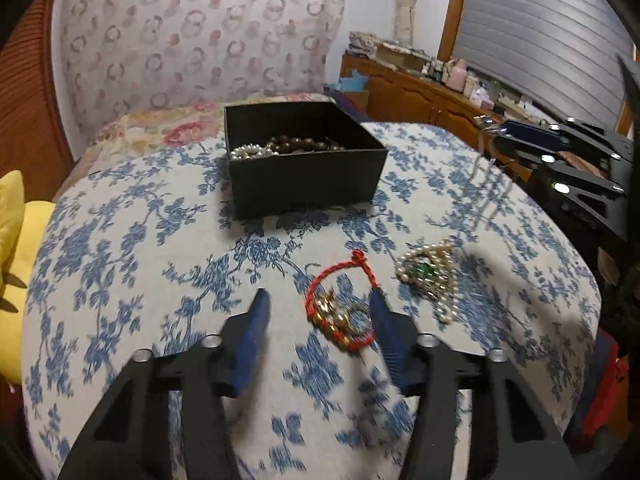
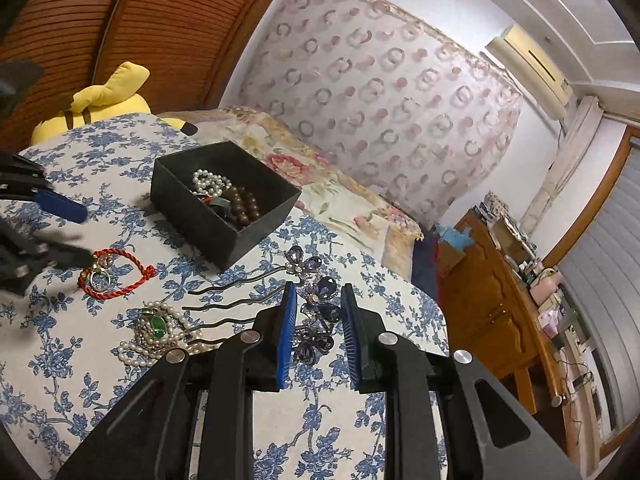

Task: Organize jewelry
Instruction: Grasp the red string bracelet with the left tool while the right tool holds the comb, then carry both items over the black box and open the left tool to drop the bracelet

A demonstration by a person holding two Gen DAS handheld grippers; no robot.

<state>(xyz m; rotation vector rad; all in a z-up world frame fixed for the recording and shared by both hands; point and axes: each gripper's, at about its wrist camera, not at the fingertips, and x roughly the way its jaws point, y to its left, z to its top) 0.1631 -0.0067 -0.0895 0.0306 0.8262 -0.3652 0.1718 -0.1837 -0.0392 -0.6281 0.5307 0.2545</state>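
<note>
A black open box (image 1: 304,168) holds pearls and brown beads; it also shows in the right wrist view (image 2: 224,204). A red cord bracelet with gold charms (image 1: 340,312) lies on the floral cloth between my left gripper's (image 1: 320,304) open blue fingers, nearer the right one. It also shows in the right wrist view (image 2: 116,272). A pearl piece with a green stone (image 1: 432,280) lies to its right. My right gripper (image 2: 318,300) is open around a purple jewelled hair comb (image 2: 316,312) on the cloth.
The table (image 1: 160,260) has a blue floral cloth. A yellow plush toy (image 2: 108,100) sits past its left edge. A flowered bed (image 2: 320,184) lies behind the box. A wooden dresser with clutter (image 1: 432,92) stands at the right.
</note>
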